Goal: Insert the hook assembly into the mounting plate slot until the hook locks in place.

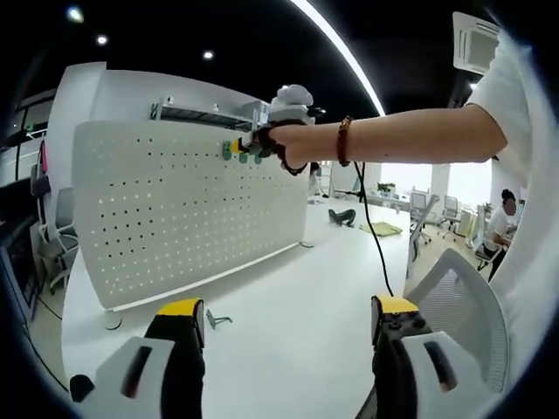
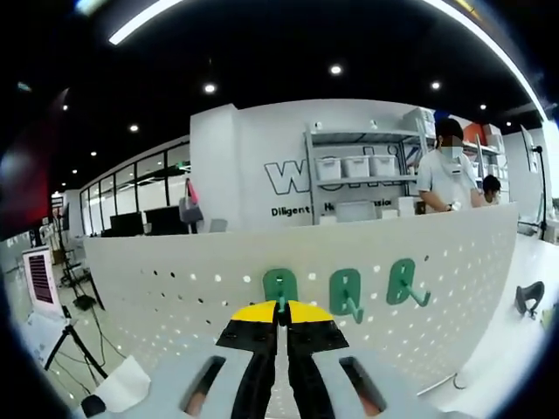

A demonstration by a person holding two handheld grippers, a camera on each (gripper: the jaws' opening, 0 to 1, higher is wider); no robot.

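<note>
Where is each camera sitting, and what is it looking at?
Left gripper view: rides on the left gripper, low over the white table, facing the pegboard; the person's forearm reaches to the right gripper at the board's top.
Right gripper view: rides on the right gripper, up against the pegboard, jaws closed on a green hook beside two more hooks.
Shared: the pegboard, the green hooks and the right gripper.

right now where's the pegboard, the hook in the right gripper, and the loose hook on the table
pegboard (image 1: 166, 209), left gripper view, on its perforated face
green hook (image 2: 279, 285), right gripper view, on its plate above the shut jaws
loose hook (image 1: 217, 320), left gripper view, on its body, lying on the table
</note>
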